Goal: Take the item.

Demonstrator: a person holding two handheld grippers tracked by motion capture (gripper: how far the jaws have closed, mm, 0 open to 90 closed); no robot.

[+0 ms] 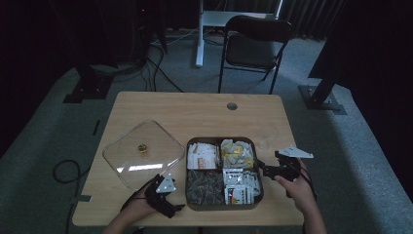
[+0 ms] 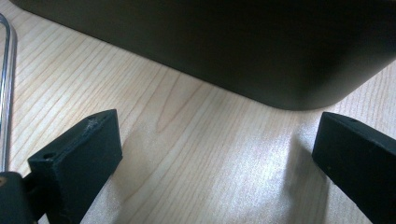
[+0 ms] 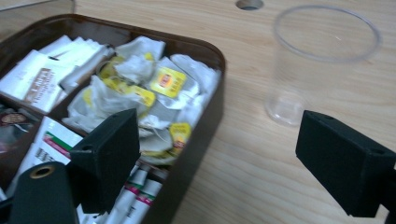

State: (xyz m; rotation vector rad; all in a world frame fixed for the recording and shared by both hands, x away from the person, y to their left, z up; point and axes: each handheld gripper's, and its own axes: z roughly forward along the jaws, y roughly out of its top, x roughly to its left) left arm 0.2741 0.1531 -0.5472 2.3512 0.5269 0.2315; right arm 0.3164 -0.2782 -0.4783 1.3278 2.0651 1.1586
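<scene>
Your left gripper (image 2: 212, 154) sits right up against the camera, jaws spread wide with nothing but bare table (image 2: 196, 140) between them. Ahead of it all you get is a dark rounded wall, the corner of the tea box (image 2: 243, 46), with its contents hidden from that angle. A thin sliver of the clear lid (image 2: 5, 84) is cut off at the left edge.

Your right gripper (image 3: 243, 163) is also wide open and holding nothing. One jaw hangs over the box's near compartments, the other over bare wood. That view gives you what the left one can't: yellow-tagged tea bags (image 3: 149, 93) crumpled in one section, white sachets (image 3: 46, 70) in the section beside it, and a clear plastic cup (image 3: 322, 60) standing upright just beside the box, apart from it. The print on the packets is too blurry to read.

From the high view the cup (image 1: 265, 141) is barely visible, almost lost against the wood. The whole layout is clear there, though: four-compartment tea box (image 1: 224, 173) near your edge of the table, lid (image 1: 141, 153) lying flat to its left, left gripper (image 1: 163, 187) at the box's near left corner, right gripper (image 1: 280, 163) at its right side. The dark lower-left compartment is hard to make out.
</scene>
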